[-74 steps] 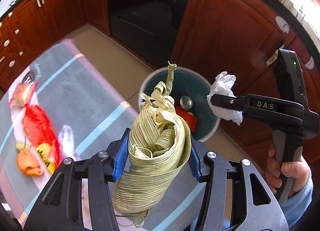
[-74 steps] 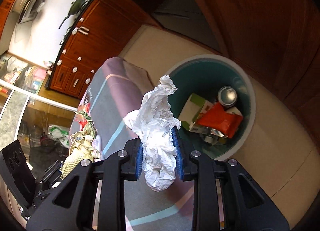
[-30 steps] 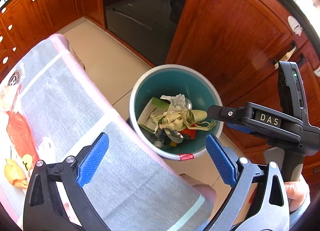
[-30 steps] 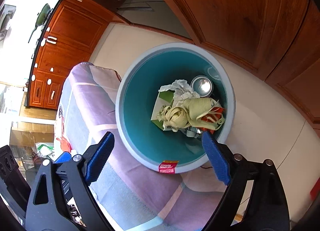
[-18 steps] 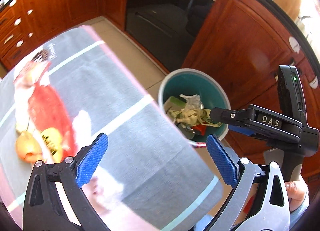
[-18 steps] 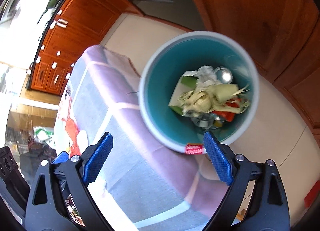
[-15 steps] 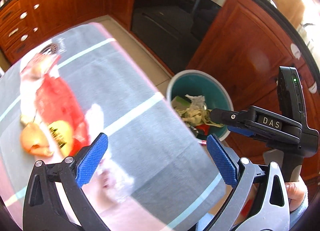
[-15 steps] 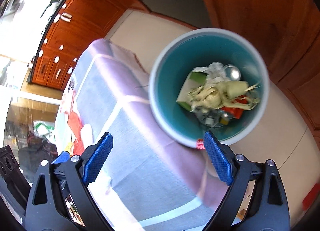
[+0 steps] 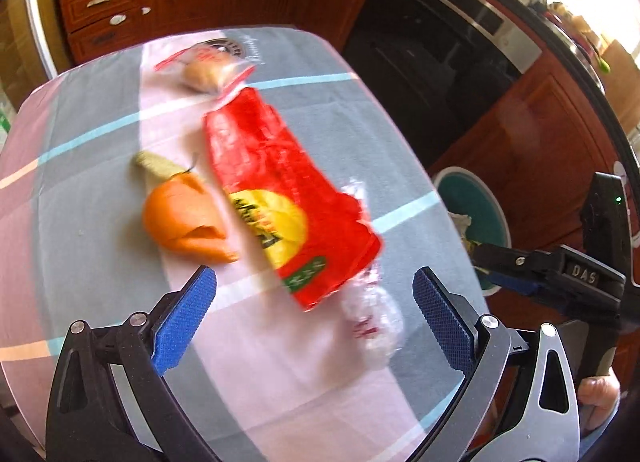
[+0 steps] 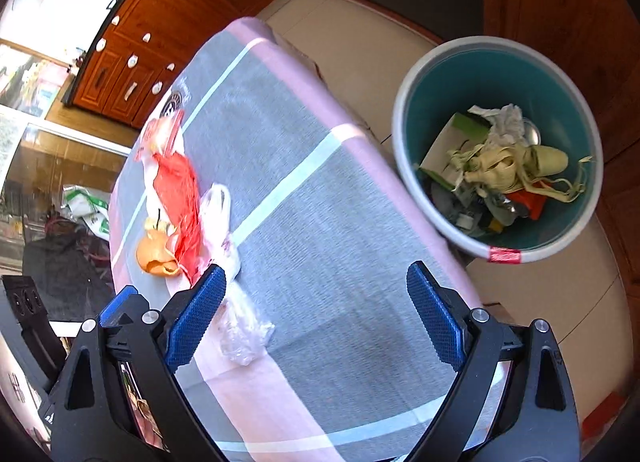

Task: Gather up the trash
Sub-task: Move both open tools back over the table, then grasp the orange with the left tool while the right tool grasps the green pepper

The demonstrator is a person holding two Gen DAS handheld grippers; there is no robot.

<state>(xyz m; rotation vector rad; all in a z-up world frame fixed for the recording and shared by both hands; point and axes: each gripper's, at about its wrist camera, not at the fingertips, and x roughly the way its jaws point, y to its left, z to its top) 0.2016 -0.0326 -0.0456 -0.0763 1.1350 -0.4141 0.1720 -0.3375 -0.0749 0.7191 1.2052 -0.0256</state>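
Both claws stand wide apart and hold nothing. The left claw (image 9: 314, 312) hangs over the desk (image 9: 92, 190), which is covered by a grey cloth with pink and pale blue stripes. Just ahead of its blue pads lies the remaining trash. A red plastic bag (image 9: 280, 198) with a yellow patch stretches away from the gap between the fingers, its near end almost between the two pads. An orange peel (image 9: 184, 218) sits touching the bag's left edge, just ahead of the left pad, with a small greenish scrap (image 9: 154, 164) beyond it. A crumpled clear wrapper (image 9: 374, 326) lies at the bag's near right corner, closer to the right pad. At the far end of the bag rests a clear packet (image 9: 208, 66) with red print; its contents are too blurred to tell.

The right claw (image 10: 316, 316) hovers over the near corner of the desk (image 10: 320, 222), its left pad just beside the clear wrapper (image 10: 240, 336). The red plastic bag (image 10: 180, 198) and orange peel (image 10: 154, 252) lie further off to its left. The teal bin (image 10: 416, 110) stands on the floor just past the desk's edge, ahead and to the right of this claw, holding pale corn husks (image 10: 508, 166), crumpled white tissue (image 10: 506, 122), a can and scraps of packaging.
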